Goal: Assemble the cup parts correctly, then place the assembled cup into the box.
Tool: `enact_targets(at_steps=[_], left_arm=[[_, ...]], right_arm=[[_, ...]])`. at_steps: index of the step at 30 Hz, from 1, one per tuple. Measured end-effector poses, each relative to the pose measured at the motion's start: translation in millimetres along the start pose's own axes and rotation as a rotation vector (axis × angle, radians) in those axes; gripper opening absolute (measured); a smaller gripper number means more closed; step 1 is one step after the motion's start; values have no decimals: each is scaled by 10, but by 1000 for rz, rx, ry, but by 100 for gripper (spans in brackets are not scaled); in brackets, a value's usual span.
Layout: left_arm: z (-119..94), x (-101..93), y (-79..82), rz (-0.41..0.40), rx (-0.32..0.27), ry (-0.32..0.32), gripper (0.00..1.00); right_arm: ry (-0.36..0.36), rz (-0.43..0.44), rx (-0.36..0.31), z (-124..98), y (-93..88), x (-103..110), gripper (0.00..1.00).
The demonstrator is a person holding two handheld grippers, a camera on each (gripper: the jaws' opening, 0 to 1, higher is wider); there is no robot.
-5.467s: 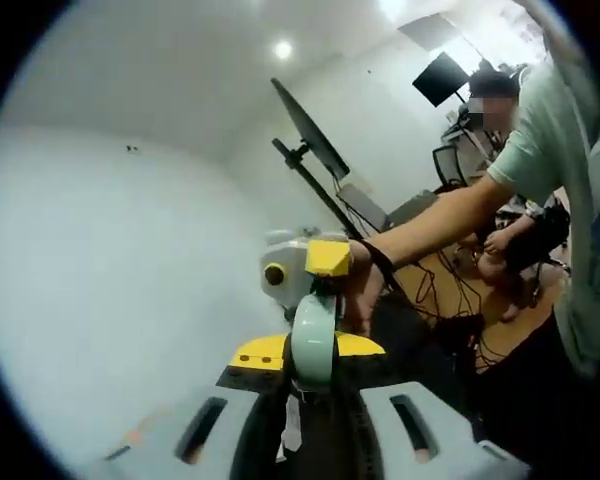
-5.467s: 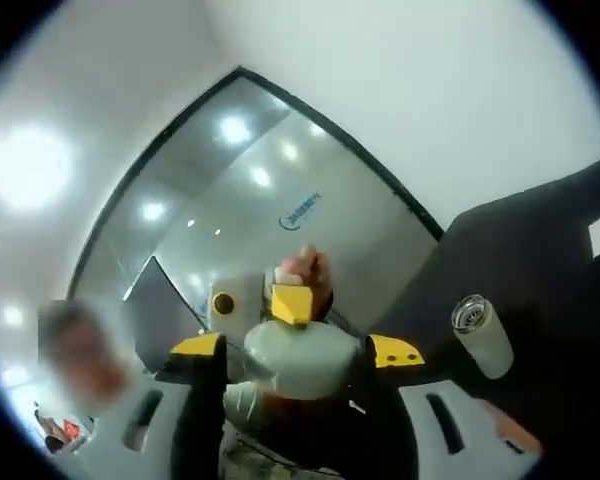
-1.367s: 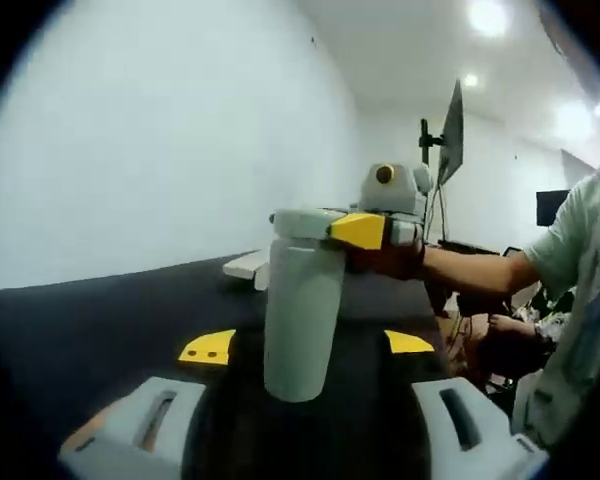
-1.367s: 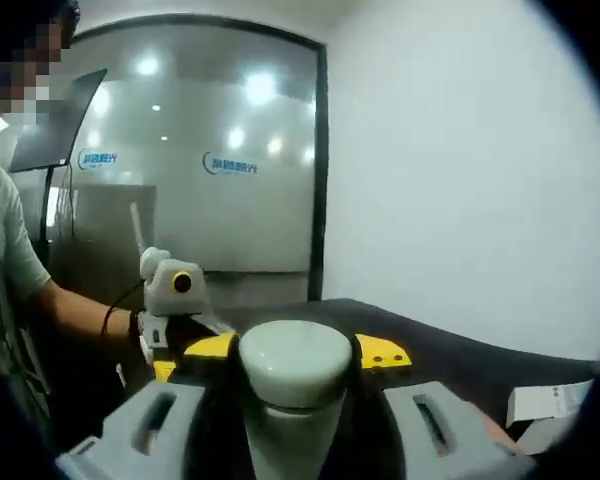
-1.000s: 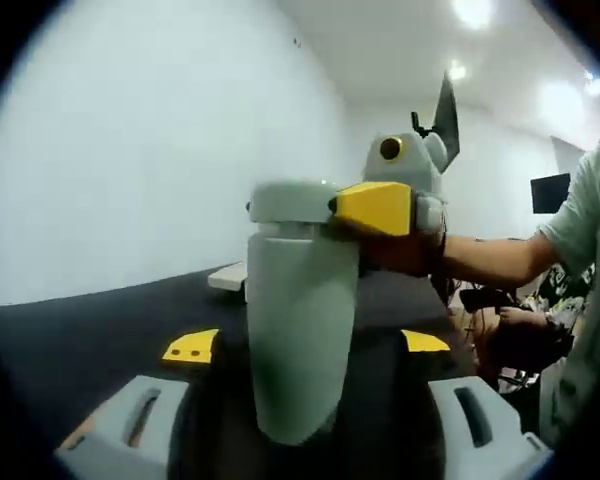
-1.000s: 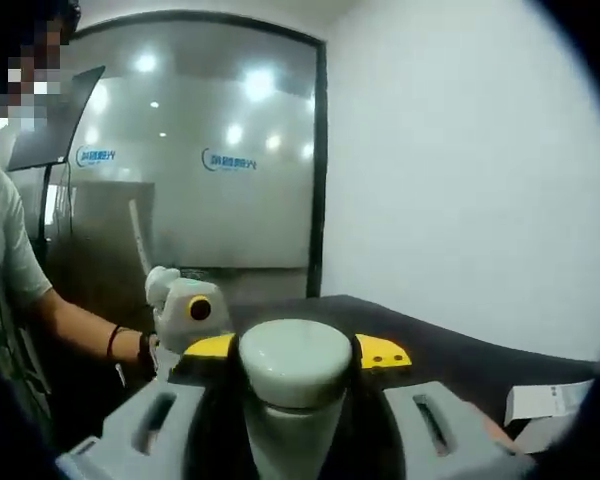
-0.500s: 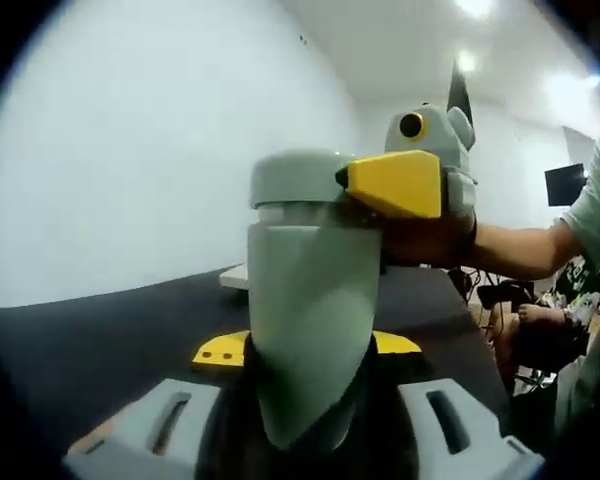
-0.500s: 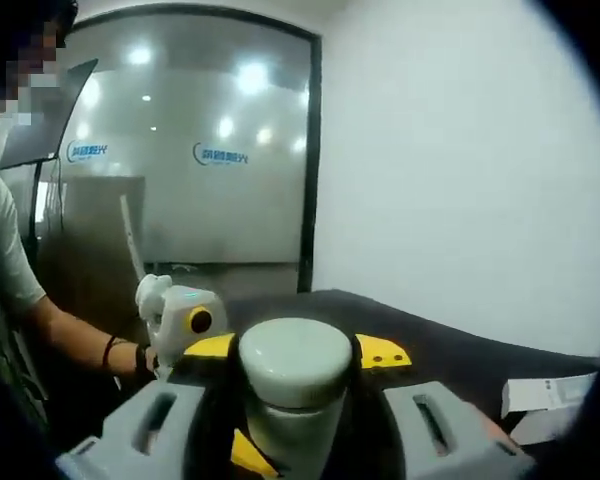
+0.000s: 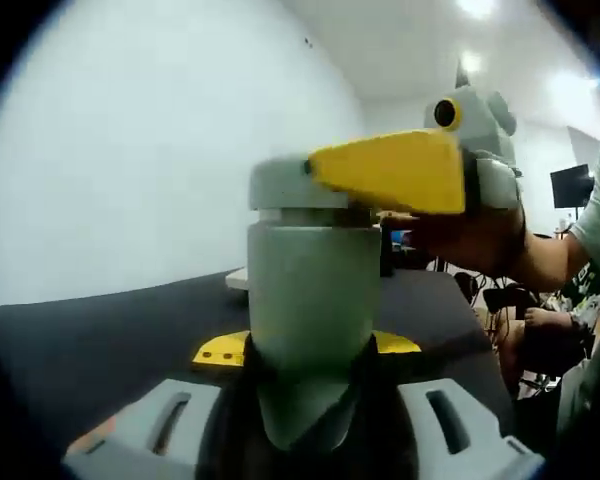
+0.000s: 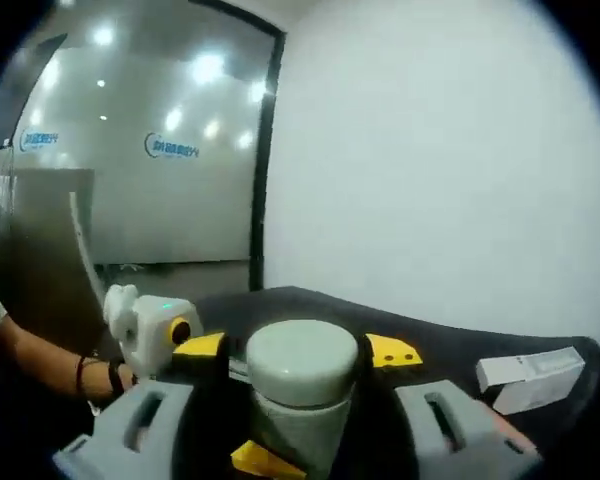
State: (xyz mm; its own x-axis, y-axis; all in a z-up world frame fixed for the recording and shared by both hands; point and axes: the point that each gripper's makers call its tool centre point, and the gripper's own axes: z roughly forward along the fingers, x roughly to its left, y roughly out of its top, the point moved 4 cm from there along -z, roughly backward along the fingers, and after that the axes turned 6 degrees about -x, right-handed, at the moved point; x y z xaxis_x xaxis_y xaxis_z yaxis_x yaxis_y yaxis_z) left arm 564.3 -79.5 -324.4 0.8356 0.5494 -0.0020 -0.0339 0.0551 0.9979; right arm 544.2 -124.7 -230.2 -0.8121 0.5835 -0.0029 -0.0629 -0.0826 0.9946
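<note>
While the left gripper (image 9: pixel 310 390) clamps the cup body (image 9: pixel 310 300), the right gripper (image 10: pixel 300 385) grips its lid (image 10: pixel 302 362), with the box (image 10: pixel 530 378) well apart to the right.

1. The left gripper (image 9: pixel 305 385) points forward, its jaws closed on the lower body of a pale green cup (image 9: pixel 310 320).
2. The right gripper (image 10: pixel 300 385) has its jaws closed around the cup's lid end.
3. In the left gripper view the right gripper comes in from the right, one yellow fingertip (image 9: pixel 390 172) against the lid.
4. A hand (image 9: pixel 470 235) grips the right gripper, its forearm running off to the right.
5. In the right gripper view the left gripper sits at lower left, with a wrist (image 10: pixel 95 378) behind it.
</note>
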Motion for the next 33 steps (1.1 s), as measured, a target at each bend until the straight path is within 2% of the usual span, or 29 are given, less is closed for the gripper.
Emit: enact_targets(at_steps=[1,2,3,4,5,6,7,8,9,10,12,14,15,16,18,20,22,24,26,30,32,33], left_arm=[[3,1,0,0,-1,-1,39],[5,1,0,1,-1,-2,39],[8,-4,-3,4,0,-6,39],[7,-8,-2,7,1,-10,39],[5,-7,-2,6,2,-13,39],[2,-3,-2,4,3,-16,39],[1,14,1,1,4,-18,39],[0,21,2,-1,5,-20,39],[-1,16,0,-4,6,-20,39],[-2,10,-1,-4,7,-21,39],[1,9,1,-2,8,-25,39],[4,5,1,1,11,-29,39],[7,7,3,2,13,-30,39],[12,21,2,-4,18,-21,39],[3,25,2,-7,18,-27,39],[4,13,6,-1,18,-24,39],[9,10,7,1,20,-20,39],[16,3,7,4,25,-14,39],[13,13,5,1,25,-12,39],[17,33,2,-8,22,-5,39],[17,30,2,-8,20,-5,39],[16,29,0,-9,18,-4,39]], right_arm=[[39,12,4,-30,5,-55,65],[182,-8,3,-87,5,9,61],[252,21,-16,-135,35,2,59],[253,-18,-53,-154,78,-78,57],[329,-47,-63,-180,93,-86,53],[307,35,-3,-170,47,-149,53],[332,52,2,-154,51,-180,54],[403,53,7,-147,51,-129,54],[400,67,39,-120,29,-143,53],[449,63,67,-112,-5,-78,52],[426,-15,93,-37,-57,-78,52],[430,-43,132,-6,-120,-50,47],[427,-47,128,8,-127,-28,41],[431,-17,126,8,-128,6,39],[413,-39,123,-7,-123,4,39],[374,-50,120,-31,-123,11,39],[292,-58,113,-50,-123,4,39],[176,-29,112,-58,-133,-10,39],[95,-69,83,-70,-128,9,39],[-185,-74,59,-73,-134,-10,39],[-282,-100,46,-66,-138,-1,39],[-304,-134,46,-59,-143,-2,39]])
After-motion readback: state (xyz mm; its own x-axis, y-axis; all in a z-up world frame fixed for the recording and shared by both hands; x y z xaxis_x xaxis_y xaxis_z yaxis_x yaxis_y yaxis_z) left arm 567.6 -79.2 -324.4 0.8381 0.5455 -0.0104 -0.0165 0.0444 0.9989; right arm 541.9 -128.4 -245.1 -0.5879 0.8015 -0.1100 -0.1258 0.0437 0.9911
